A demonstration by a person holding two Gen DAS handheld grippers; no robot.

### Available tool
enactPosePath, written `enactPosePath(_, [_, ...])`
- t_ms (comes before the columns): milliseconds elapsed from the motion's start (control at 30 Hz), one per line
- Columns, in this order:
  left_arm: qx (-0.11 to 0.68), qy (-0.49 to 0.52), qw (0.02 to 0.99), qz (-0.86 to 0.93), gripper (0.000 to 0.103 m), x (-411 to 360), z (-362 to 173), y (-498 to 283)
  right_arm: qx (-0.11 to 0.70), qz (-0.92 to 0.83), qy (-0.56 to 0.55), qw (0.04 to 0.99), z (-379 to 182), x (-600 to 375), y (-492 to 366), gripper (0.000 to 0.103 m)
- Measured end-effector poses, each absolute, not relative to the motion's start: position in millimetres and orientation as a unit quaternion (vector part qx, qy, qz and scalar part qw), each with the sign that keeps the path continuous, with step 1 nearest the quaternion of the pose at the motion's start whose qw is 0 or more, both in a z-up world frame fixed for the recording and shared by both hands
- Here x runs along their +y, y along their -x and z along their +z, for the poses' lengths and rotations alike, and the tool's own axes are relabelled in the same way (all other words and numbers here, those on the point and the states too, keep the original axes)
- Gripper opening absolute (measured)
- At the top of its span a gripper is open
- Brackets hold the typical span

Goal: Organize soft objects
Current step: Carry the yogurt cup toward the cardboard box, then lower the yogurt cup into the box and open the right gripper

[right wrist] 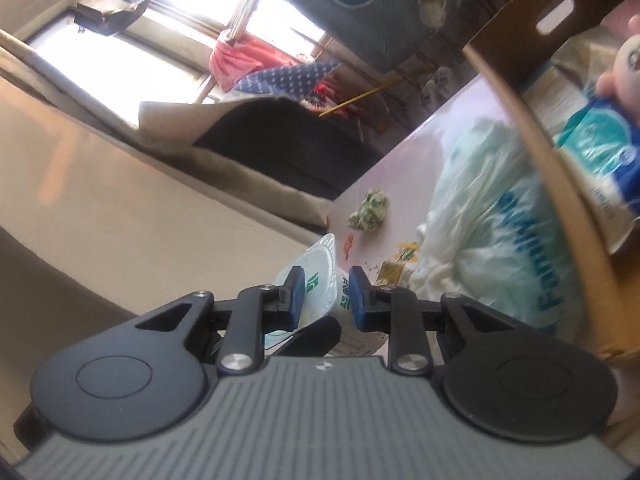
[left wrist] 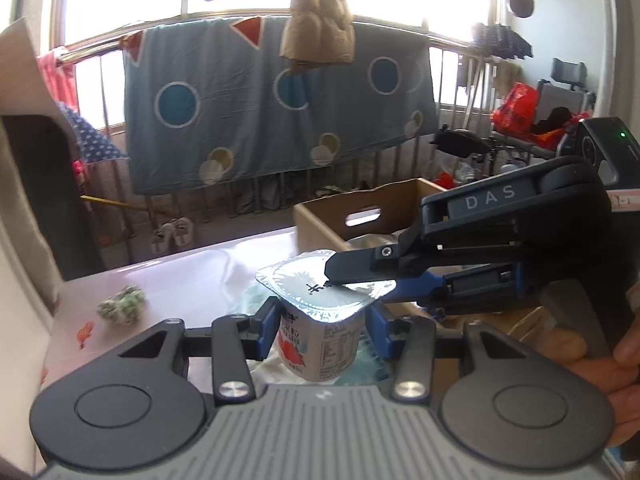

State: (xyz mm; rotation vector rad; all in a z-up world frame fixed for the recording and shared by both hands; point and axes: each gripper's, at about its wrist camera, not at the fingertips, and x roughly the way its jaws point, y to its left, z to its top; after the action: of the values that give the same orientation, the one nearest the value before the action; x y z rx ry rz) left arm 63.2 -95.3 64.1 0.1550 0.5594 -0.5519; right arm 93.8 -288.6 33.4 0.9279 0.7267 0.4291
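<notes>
While two claws grip it, one yogurt cup (left wrist: 320,320) hangs.

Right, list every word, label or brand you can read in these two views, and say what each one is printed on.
"DAS": grey strip on the right gripper body.
"Family" and further letters cut off: blue print on the crumpled white plastic bag.
Red and black characters on the white yogurt cup with a strawberry picture, held by the left gripper: too small to read.
Black mark on its silver foil lid: partly covered, unreadable.
Blue and white packet in the cardboard box: blurred.
</notes>
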Motion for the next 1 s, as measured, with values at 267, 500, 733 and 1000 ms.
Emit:
enactPosePath(267, [0.33,-0.067,0.868,-0.365,0.048,-205.2,53.6,-94.2,0.335,0.108,-0.449,0.821,38.6,-412.6,-64.2,0.025])
enactPosePath(500, [0.4,-0.088,0.832,-0.375,0.048,-256.9,17.3,-120.6,0.386,0.078,-0.485,0.781,-13.0,-469.3,-73.7,0.025])
enactPosePath(733, [0.423,-0.114,0.819,-0.371,0.047,-264.5,-3.0,-129.3,0.461,0.079,-0.472,0.747,-51.6,-478.0,-108.1,0.027])
enactPosePath(1000, [0.416,-0.102,0.827,-0.365,0.048,-243.7,5.7,-127.2,0.499,0.062,-0.414,0.759,-55.1,-478.7,-130.0,0.029])
